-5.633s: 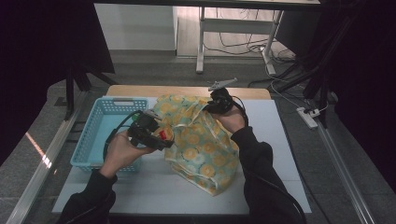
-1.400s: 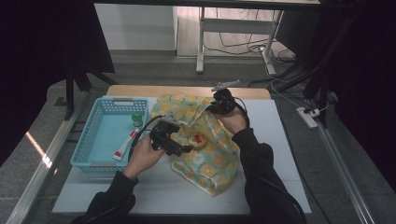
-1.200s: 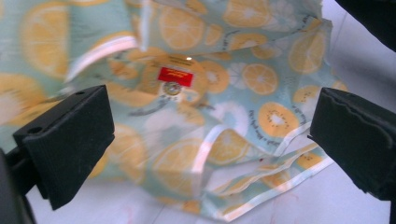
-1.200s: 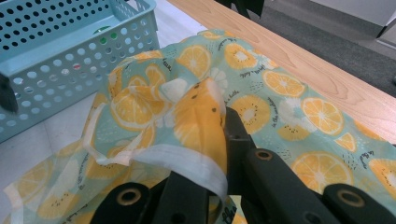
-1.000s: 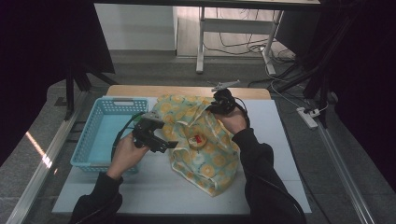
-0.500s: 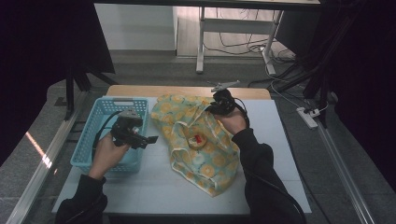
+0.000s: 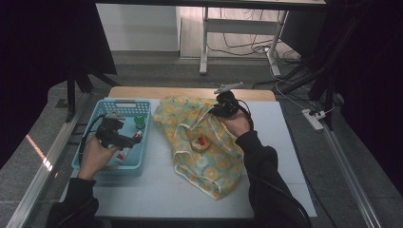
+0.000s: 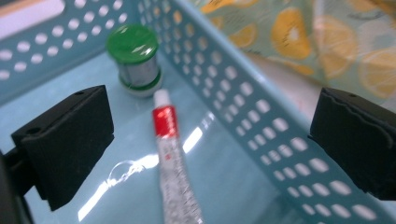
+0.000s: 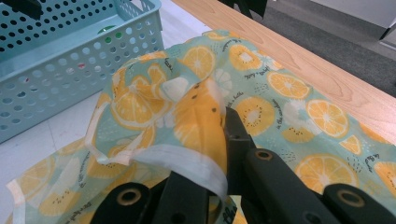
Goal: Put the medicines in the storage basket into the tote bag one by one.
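Grey speckled floor is surrounding a table (image 7: 157,190) with a matte white top and a pale wood strip running along its far edge.

Left side of the table: a turquoise plastic basket (image 7: 97,164), rectangular, its walls pierced with rows of round holes, its smooth floor throwing glare in the left gripper view. Inside it a small squat jar (image 8: 135,60) is standing upright with a glossy green round lid. Just beside the jar, cap pointing at it, a slim tube (image 8: 170,149) is lying flat; white cap, red band, crinkled silvery body.

The left gripper (image 7: 124,140) is hanging over the basket with its black, blocky jaws spread wide and nothing between them. In the left gripper view one pad is sitting over the basket floor, the other past the perforated wall, with the tube lying between them below.

Centre of the table: a soft cloth bag (image 7: 204,166), teal with orange-slice print and white trim, is lying rumpled and partly opened. A small round thing with a red mark (image 7: 201,142) is resting on the cloth; too small to tell what.

The right gripper (image 7: 219,108) is pinching the bag's white-banded edge at the far side, jaws clenched on the folded fabric (image 9: 205,135), which is draping over the black metal links.
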The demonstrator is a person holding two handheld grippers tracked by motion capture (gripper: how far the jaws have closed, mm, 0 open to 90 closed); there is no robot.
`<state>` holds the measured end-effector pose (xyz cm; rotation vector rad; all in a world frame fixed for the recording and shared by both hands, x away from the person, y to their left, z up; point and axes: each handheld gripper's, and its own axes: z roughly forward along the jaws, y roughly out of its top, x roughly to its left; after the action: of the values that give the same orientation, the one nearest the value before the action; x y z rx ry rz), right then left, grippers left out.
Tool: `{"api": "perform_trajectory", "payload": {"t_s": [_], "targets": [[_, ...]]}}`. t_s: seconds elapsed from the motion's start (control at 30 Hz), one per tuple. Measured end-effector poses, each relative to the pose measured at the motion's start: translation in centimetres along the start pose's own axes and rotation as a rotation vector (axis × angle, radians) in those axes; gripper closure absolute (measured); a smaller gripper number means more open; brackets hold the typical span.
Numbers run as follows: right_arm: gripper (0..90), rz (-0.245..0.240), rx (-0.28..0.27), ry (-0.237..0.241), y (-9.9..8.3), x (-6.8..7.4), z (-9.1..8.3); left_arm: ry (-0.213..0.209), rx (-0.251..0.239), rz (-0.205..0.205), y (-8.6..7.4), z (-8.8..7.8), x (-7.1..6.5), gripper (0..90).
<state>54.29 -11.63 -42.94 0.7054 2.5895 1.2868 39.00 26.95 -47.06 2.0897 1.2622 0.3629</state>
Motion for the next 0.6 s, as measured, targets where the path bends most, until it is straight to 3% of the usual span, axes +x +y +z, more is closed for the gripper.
{"api": "perform_trajectory", "payload": {"t_s": [0.23,0.47,0.6], "targets": [[89.7,-0.001,0.001,0.003,0.0,0.1,0.1,0.017,0.082,0.002,-0.7,1.5,1.6,0.0],[89.6,-0.001,0.004,0.004,0.0,0.1,0.1,0.033,0.181,0.009,-0.8,3.2,2.2,0.0],[89.7,0.0,0.004,0.003,-0.1,0.0,0.1,0.027,0.247,-0.012,-0.8,4.1,2.5,0.0]]}}
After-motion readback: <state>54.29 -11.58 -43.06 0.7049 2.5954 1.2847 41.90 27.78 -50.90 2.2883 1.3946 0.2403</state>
